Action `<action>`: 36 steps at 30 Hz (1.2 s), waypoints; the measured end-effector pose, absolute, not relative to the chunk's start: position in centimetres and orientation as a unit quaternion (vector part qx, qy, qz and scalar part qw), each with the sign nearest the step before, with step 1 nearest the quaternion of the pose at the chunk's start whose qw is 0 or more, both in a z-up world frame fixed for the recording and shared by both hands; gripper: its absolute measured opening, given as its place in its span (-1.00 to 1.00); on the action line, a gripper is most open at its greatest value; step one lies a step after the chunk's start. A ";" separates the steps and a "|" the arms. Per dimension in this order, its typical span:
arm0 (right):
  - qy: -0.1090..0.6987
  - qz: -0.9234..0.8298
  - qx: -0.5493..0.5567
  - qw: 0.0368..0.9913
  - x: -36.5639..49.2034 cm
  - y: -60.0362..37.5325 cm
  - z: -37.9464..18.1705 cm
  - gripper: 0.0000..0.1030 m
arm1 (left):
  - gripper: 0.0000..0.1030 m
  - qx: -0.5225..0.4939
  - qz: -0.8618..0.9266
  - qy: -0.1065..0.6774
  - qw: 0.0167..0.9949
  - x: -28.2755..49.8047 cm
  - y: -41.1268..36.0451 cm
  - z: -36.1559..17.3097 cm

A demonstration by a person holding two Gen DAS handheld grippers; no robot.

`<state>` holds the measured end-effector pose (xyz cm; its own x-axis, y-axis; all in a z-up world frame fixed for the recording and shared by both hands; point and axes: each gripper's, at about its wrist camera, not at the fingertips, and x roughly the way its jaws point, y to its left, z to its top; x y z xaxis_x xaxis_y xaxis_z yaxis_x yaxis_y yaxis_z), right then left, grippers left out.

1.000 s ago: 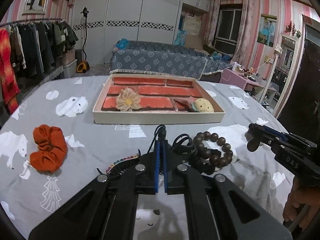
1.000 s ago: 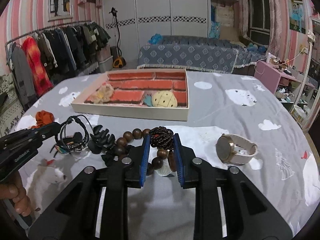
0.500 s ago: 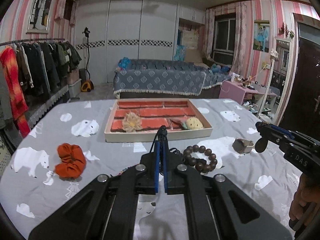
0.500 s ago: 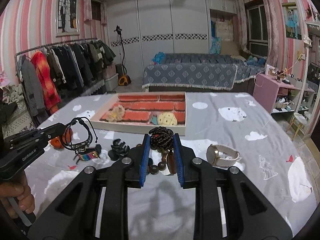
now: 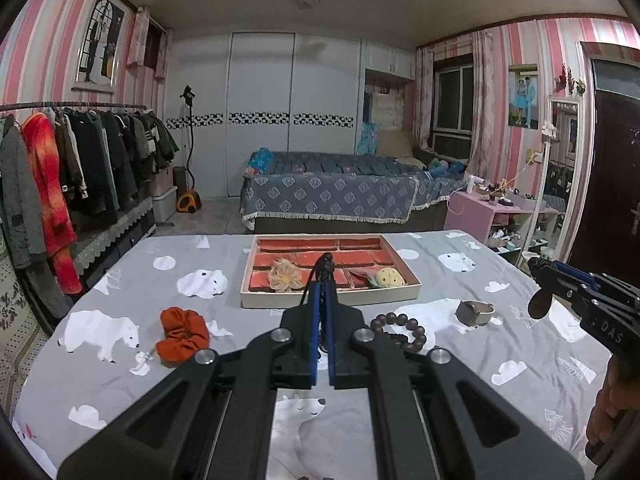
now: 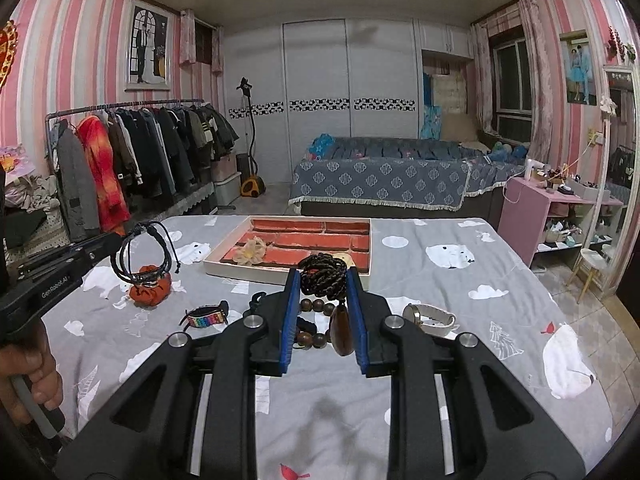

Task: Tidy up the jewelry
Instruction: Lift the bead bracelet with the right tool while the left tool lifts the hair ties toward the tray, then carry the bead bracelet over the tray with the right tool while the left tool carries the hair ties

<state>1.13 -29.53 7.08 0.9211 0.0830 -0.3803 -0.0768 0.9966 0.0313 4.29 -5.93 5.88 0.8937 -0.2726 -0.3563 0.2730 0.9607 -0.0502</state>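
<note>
My left gripper (image 5: 323, 294) is shut on a black cord bracelet (image 6: 145, 257), which hangs in loops from its tip well above the table. My right gripper (image 6: 322, 280) is shut on a dark braided bead necklace (image 6: 322, 278) with a brown pendant (image 6: 341, 330) dangling between the fingers; the pendant also shows in the left wrist view (image 5: 539, 303). The cream box with a red brick-pattern lining (image 5: 276, 300) lies ahead at mid-table, also in the right wrist view (image 6: 248, 273). It holds a beige flower clip (image 5: 283, 276) and a yellow piece (image 5: 387, 278).
On the grey bear-print cloth lie an orange scrunchie (image 5: 182, 332), a brown wooden bead bracelet (image 5: 400, 330), a watch with a pale strap (image 5: 474, 313), a rainbow beaded bracelet (image 6: 206, 316) and a black hair claw (image 6: 256, 299). A clothes rack stands left, a bed behind.
Both grippers have risen well above the table, each lifting its piece clear of the pile. The table and box now look farther away and lower in both views.
</note>
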 end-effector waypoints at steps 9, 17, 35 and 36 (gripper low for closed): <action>0.188 0.044 0.002 0.981 1.0 -28.6 7.7 -0.53 | -0.95 -0.002 -0.133 0.183 0.974 4.3 -5.2 6.1; 0.189 0.048 0.000 0.981 2.2 -28.5 7.6 -0.53 | -0.95 0.000 -0.132 0.180 0.975 5.7 -5.1 6.2; 0.197 0.059 -0.004 0.979 10.6 -28.3 7.7 -0.53 | -0.95 0.017 -0.149 0.195 0.969 14.9 -6.4 6.1; 0.197 0.059 -0.004 0.979 11.6 -28.4 7.7 -0.53 | -0.94 0.018 -0.150 0.195 0.969 15.5 -6.6 6.1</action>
